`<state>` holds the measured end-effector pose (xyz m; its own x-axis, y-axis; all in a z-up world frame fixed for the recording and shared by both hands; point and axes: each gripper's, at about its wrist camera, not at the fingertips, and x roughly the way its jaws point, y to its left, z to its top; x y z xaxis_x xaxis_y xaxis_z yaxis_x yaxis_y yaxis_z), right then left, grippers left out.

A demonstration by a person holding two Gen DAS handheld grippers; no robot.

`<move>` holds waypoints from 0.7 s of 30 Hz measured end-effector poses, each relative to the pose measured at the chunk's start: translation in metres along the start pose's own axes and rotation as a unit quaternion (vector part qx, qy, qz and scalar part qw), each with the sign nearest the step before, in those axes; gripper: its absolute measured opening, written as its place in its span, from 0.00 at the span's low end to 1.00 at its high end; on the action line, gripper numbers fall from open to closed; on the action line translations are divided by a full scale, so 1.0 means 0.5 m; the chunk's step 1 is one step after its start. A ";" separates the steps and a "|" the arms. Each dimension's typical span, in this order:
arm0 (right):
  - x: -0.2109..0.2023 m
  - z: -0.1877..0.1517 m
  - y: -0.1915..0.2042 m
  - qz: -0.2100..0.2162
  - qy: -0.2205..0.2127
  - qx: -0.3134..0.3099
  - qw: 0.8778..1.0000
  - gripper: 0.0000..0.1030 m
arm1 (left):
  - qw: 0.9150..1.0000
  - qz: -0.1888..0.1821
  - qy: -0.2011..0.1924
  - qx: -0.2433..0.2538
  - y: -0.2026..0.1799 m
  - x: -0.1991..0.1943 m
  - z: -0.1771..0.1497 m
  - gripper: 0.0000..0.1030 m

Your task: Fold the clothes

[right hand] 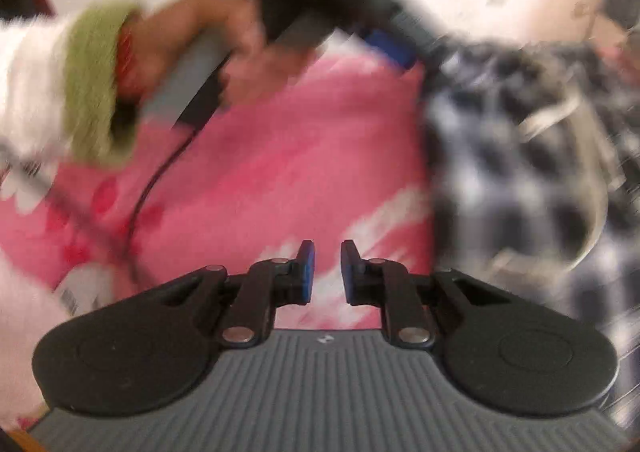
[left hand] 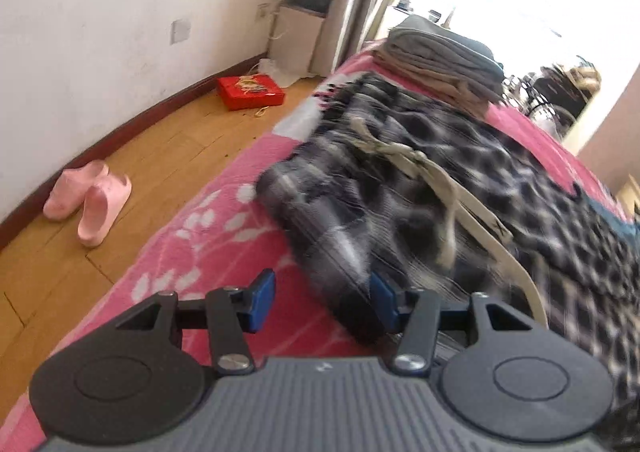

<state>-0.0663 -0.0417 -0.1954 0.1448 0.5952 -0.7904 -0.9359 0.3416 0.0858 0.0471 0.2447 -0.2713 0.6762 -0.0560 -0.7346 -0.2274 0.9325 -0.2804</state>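
The left tool (left hand: pixel 322 302) stands half open, the checked trousers (left hand: pixel 420 208) lying partly between its pads on the pink bed (left hand: pixel 224 236). The right tool (right hand: pixel 327 272), nearly closed and empty, hovers left of the trousers.

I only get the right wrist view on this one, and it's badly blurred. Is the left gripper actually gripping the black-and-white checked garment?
Observer: No. The left wrist view shows the left gripper with its jaws open. A corner of the black-and-white checked garment lies between them, not pinched.
Operator: Is anything folded yet?
Observer: Yes. A stack of folded grey and beige clothes sits at the far end of the pink floral bedsheet.
Operator: Anything on the floor near the bed?
Observer: A pair of pink slippers stands on the wooden floor by the wall.
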 end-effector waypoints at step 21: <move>0.056 0.071 -0.056 -0.026 -0.018 0.027 0.999 0.29 | 0.995 0.030 -0.014 -0.098 0.076 0.046 0.033 0.54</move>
<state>-0.0247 -0.0086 -0.1985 0.2053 0.6014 -0.7721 -0.9084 0.4108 0.0784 0.0658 0.2846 -0.2887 0.6761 0.0093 -0.7367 -0.3982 0.8459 -0.3548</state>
